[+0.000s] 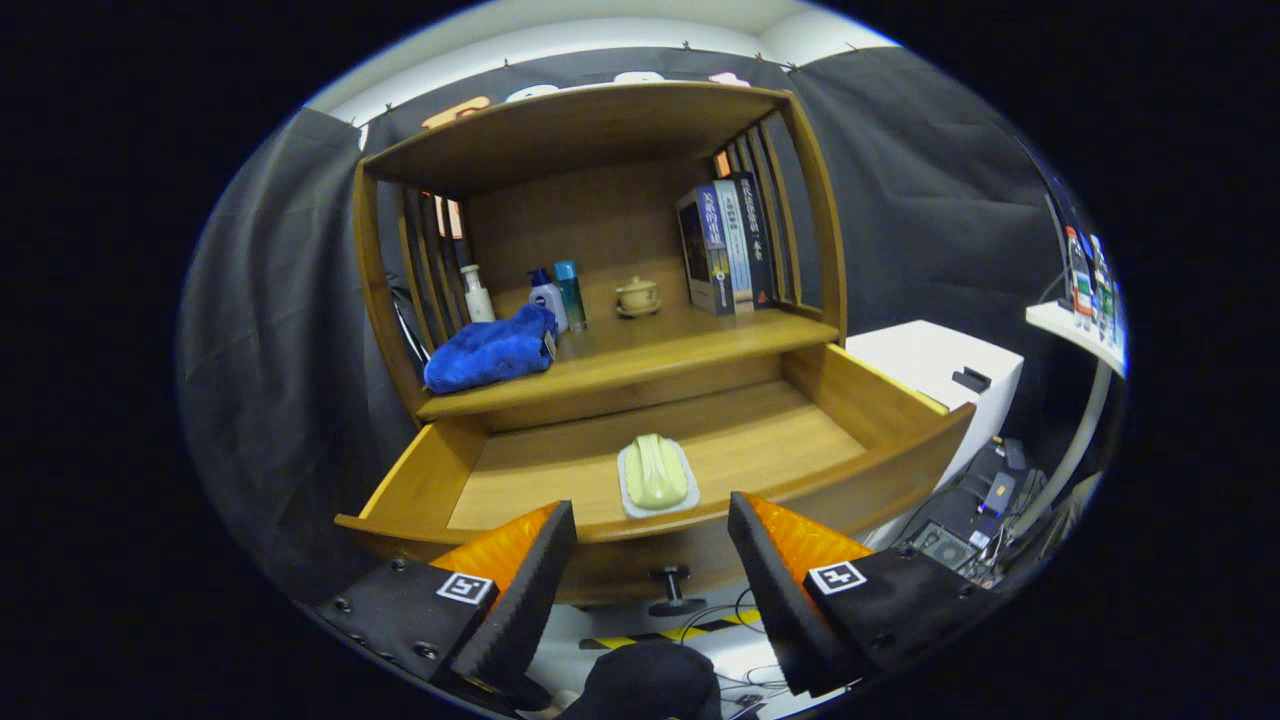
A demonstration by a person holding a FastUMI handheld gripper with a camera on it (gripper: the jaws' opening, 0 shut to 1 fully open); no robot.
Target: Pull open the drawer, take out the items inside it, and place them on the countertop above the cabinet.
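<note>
Hovering over the open drawer, the gripper holds its fingers spread wide, gripping nothing.

Gripper view: the drawer is pulled fully out, its knob showing below the front panel. 1 item lies inside, a pale green soap bar on its dish, just ahead of the fingers. A blue towel already rests on the countertop beside bottles, so the soap dish seems the last to lift.

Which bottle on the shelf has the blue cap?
The tall slim bottle, rightmost of three, beside the small cup. The other two have white tops. The gripper is open, its jaws apart above the drawer.
</note>
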